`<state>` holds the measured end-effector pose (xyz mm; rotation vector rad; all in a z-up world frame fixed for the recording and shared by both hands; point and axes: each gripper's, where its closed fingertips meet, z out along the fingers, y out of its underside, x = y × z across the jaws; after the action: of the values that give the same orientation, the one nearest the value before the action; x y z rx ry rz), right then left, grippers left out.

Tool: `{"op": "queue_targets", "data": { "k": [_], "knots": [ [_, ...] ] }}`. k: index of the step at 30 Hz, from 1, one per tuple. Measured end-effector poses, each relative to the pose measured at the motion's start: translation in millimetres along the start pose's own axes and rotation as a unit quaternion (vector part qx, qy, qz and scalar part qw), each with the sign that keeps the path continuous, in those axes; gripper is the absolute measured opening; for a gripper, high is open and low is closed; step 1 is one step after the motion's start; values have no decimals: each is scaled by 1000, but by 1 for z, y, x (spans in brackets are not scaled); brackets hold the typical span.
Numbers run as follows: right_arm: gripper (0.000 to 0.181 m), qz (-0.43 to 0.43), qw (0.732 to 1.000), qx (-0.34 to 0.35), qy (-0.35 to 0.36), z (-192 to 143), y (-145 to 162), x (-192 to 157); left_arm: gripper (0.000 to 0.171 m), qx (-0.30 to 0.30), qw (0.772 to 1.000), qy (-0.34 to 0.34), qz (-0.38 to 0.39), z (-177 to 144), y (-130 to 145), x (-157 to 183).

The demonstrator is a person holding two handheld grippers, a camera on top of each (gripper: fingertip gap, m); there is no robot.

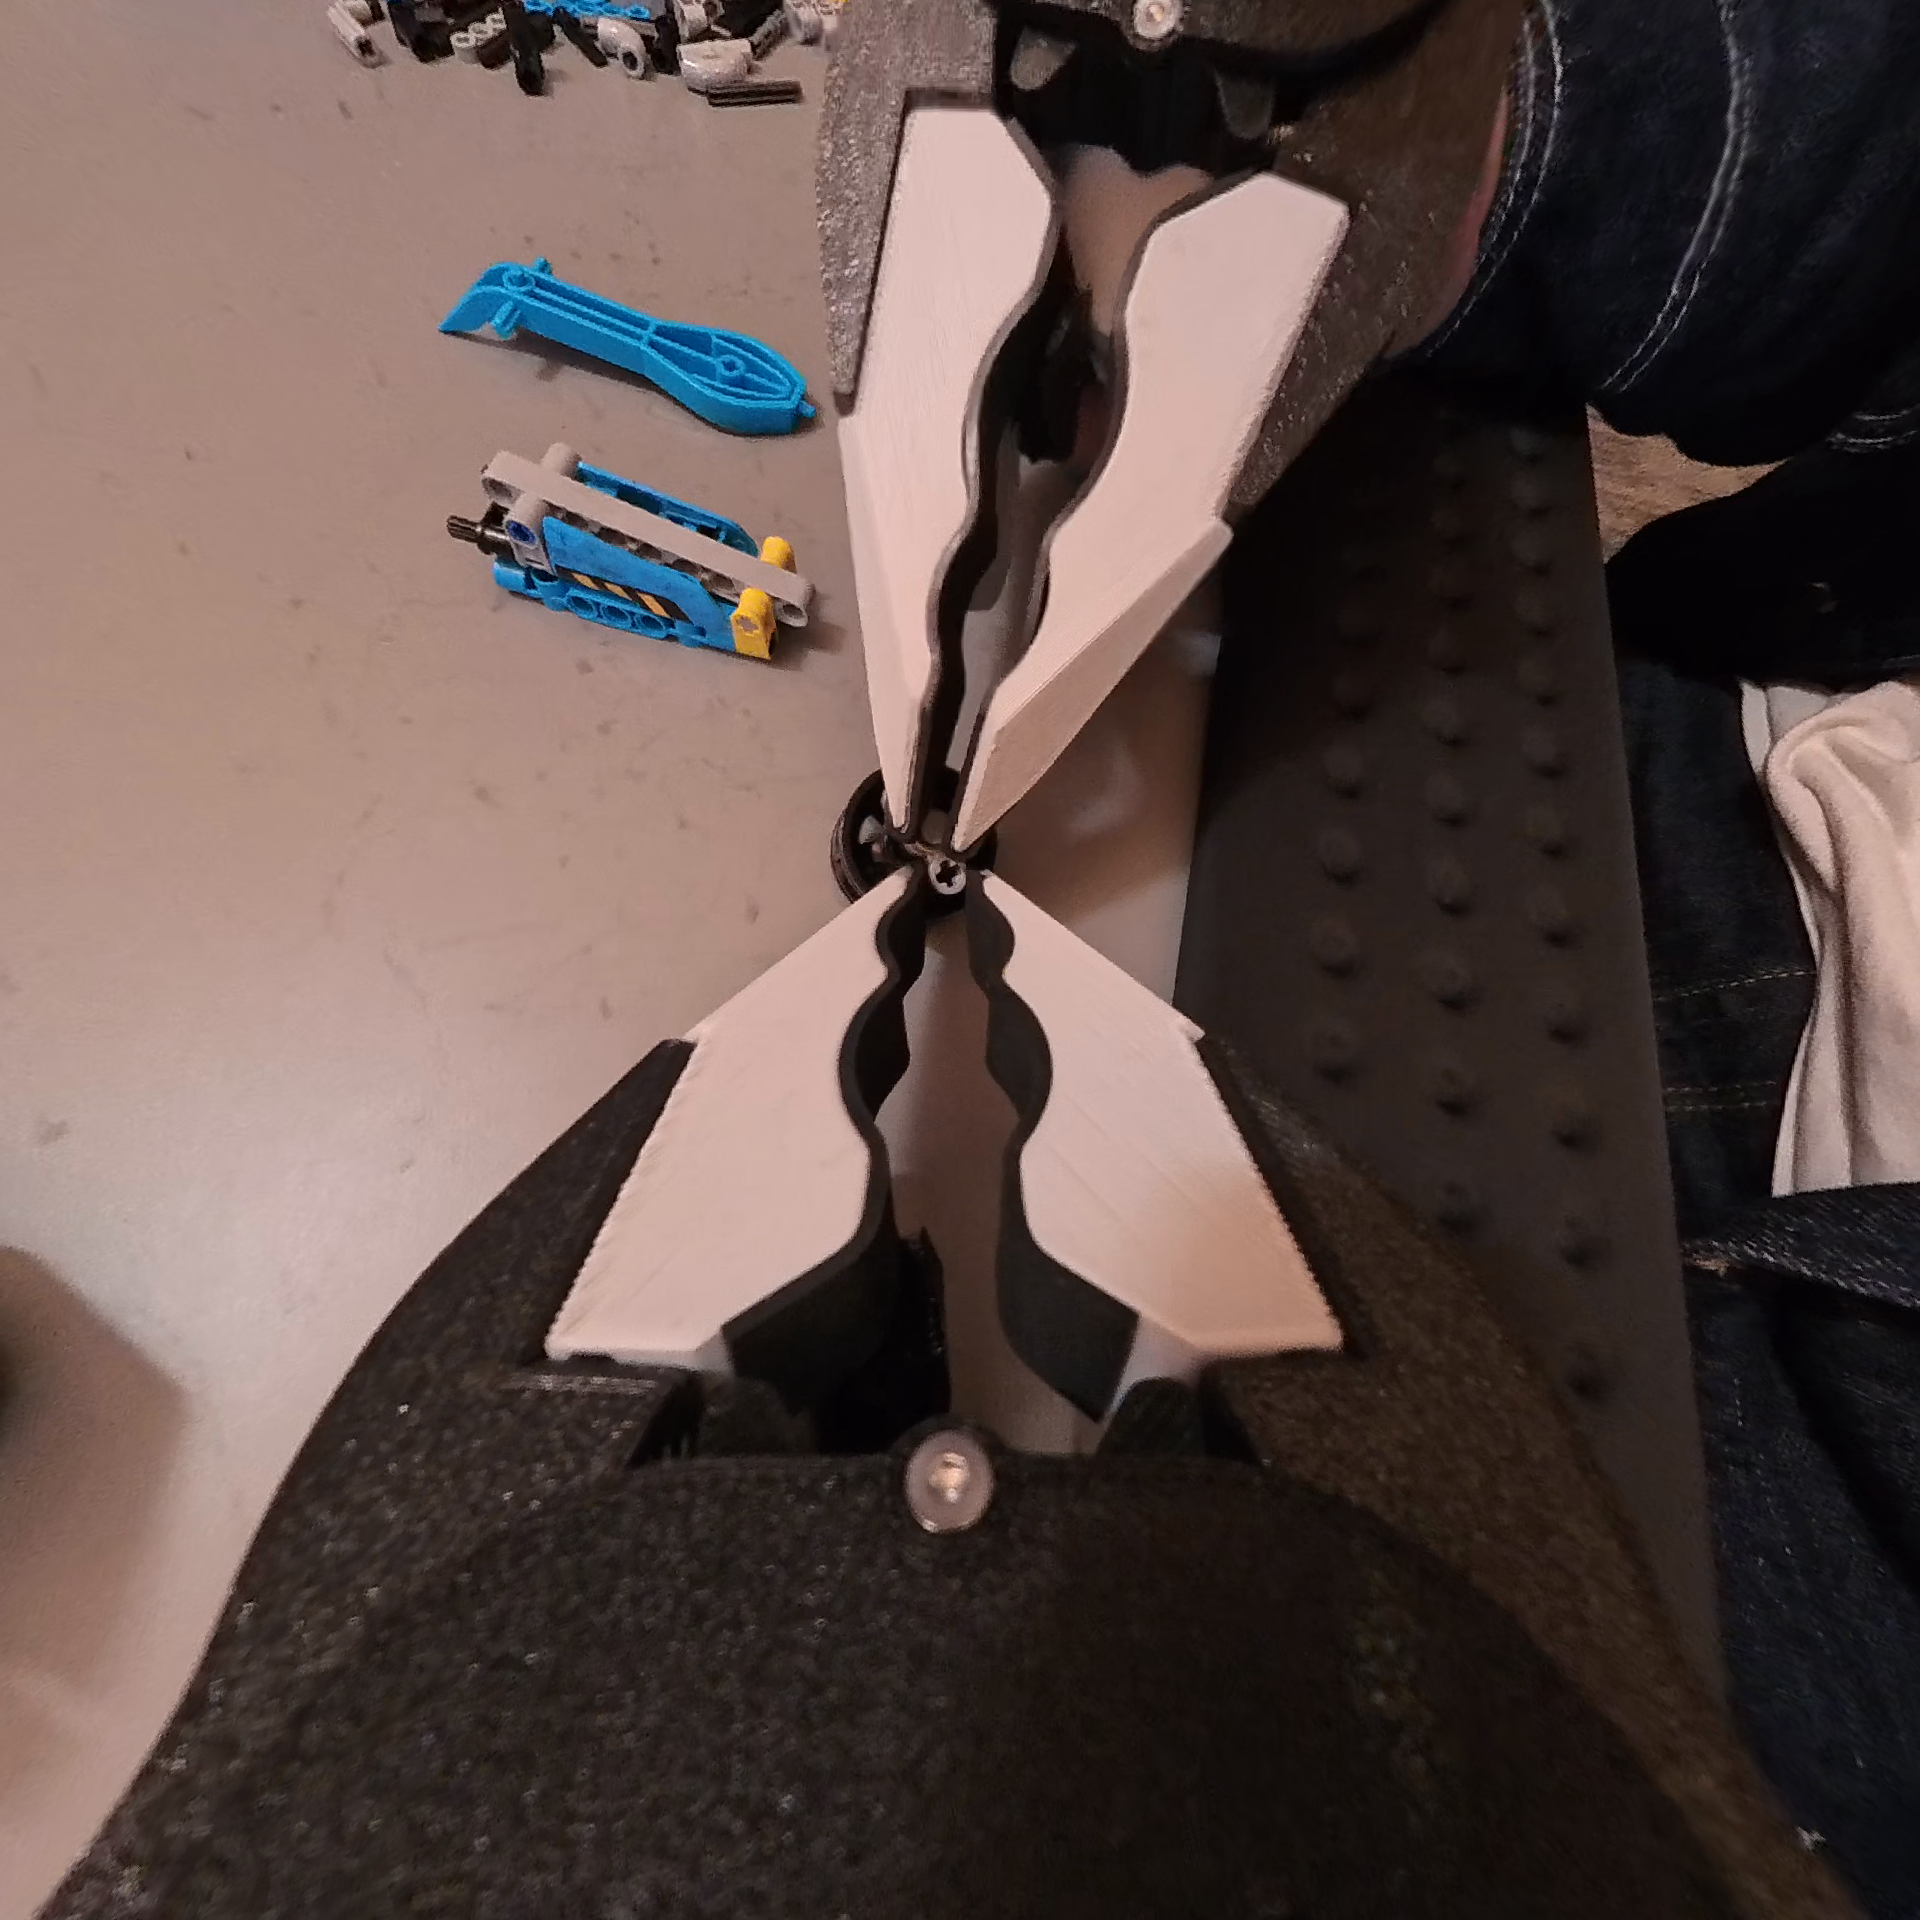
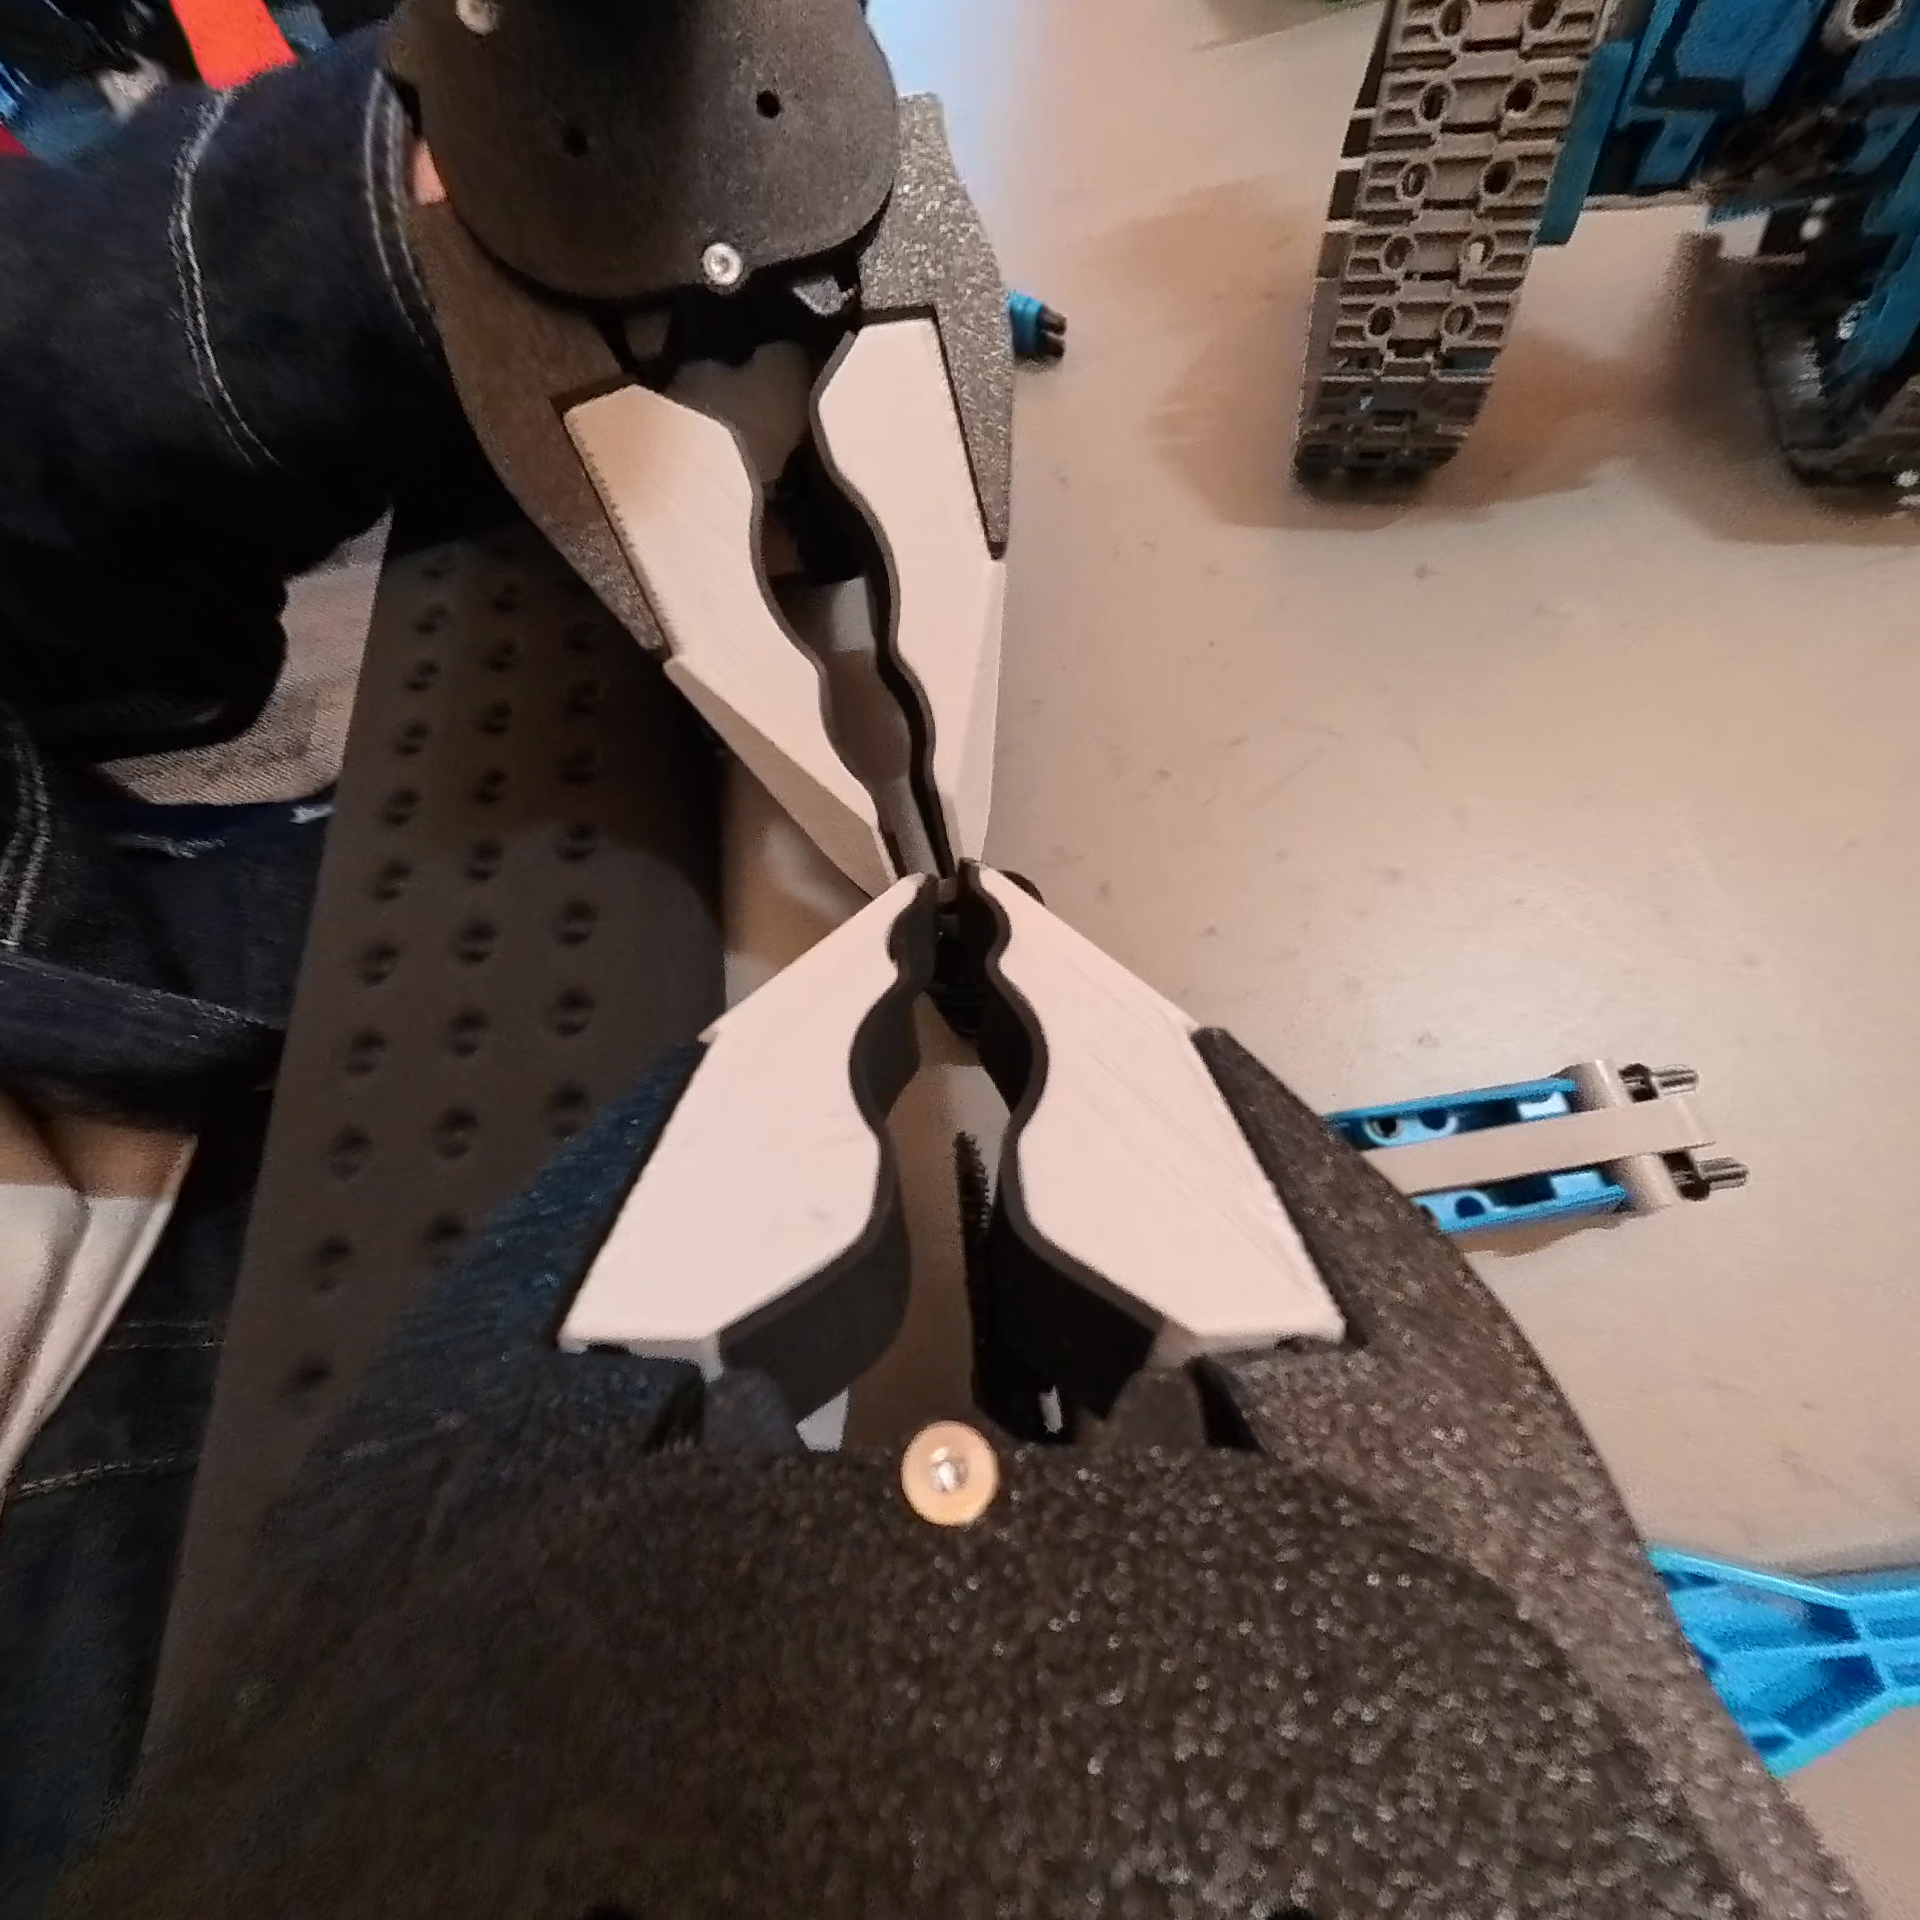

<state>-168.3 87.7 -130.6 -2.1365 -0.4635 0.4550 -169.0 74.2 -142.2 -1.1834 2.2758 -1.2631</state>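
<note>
My left gripper (image 1: 943,885) and my right gripper (image 1: 928,831) meet tip to tip over the pale table. A small black wheel (image 1: 858,844) with a grey cross-shaped hub (image 1: 948,871) sits between them. In the left wrist view my left fingertips close around the grey hub, and the right gripper, coming from above, pinches the wheel. In the right wrist view my right gripper (image 2: 943,883) is nearly shut on a black toothed part (image 2: 958,987), and the left gripper (image 2: 923,844) comes from the top. Most of the wheel is hidden by the fingers.
A black studded strip (image 1: 1455,831) runs beside the grippers along the person's denim sleeve (image 1: 1714,208). On the table lie a long blue piece (image 1: 623,343), a blue, grey and yellow assembly (image 1: 634,561) and a pile of loose parts (image 1: 571,42). A tracked model (image 2: 1423,239) stands beyond. Left and right tips are no more than a few centimetres apart. The long blue piece (image 1: 623,343) is about equally far from each gripper, around 15 cm.
</note>
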Motion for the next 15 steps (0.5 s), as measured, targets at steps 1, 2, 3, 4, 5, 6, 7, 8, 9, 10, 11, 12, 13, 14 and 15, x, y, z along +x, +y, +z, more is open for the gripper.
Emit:
{"op": "queue_targets", "data": {
  "k": [1, 2, 3, 4, 5, 6, 7, 8, 9, 10, 11, 12, 13, 14, 15],
  "knots": [
    [2, 7, 1000, 2, -4, 0, 0, 0, 7, 0, 1000, -1, 0, 0, 0, 0],
    [2, 11, 1000, 3, -6, -1, 0, 1, 6, 1, 1000, -3, -1, 1, -1, -1],
    [2, 18, 1000, 5, -7, 0, 0, 2, 6, 2, 1000, -5, -2, 0, -1, -2],
    [2, 26, 1000, 9, -12, -1, -1, 2, 6, 7, 1000, -6, -4, -1, -2, -2],
    [2, 38, 999, 19, -18, -3, -4, 3, 6, 18, 1000, -6, -6, -3, -5, -3],
    [2, 52, 998, 32, -27, -5, -8, 4, 6, 34, 999, -6, -8, -7, -9, -4],
    [2, 73, 995, 49, -36, -8, -13, 5, 7, 57, 998, -5, -11, -12, -15, -5],
    [2, 90, 993, 69, -38, -13, -19, 9, 7, 83, 996, -8, -16, -18, -22, -7],
    [2, 105, 990, 89, -37, -19, -24, 14, 15, 107, 994, -16, -24, -25, -27, -11],
    [3, 130, 985, 109, -45, -24, -28, 18, 26, 128, 991, -23, -37, -31, -32, -16],
    [3, 158, 978, 124, -60, -28, -30, 20, 37, 143, 988, -20, -50, -34, -37, -18],
    [3, 186, 970, 135, -78, -30, -32, 21, 50, 150, 987, -15, -59, -34, -40, -18],
    [3, 205, 963, 148, -98, -33, -36, 19, 58, 149, 987, -19, -61, -33, -41, -18],
    [2, 214, 955, 163, -121, -36, -41, 15, 61, 142, 988, -29, -57, -29, -41, -19],
    [2, 220, 949, 177, -139, -38, -47, 12, 64, 131, 990, -35, -48, -24, -41, -18]
  ]
}}
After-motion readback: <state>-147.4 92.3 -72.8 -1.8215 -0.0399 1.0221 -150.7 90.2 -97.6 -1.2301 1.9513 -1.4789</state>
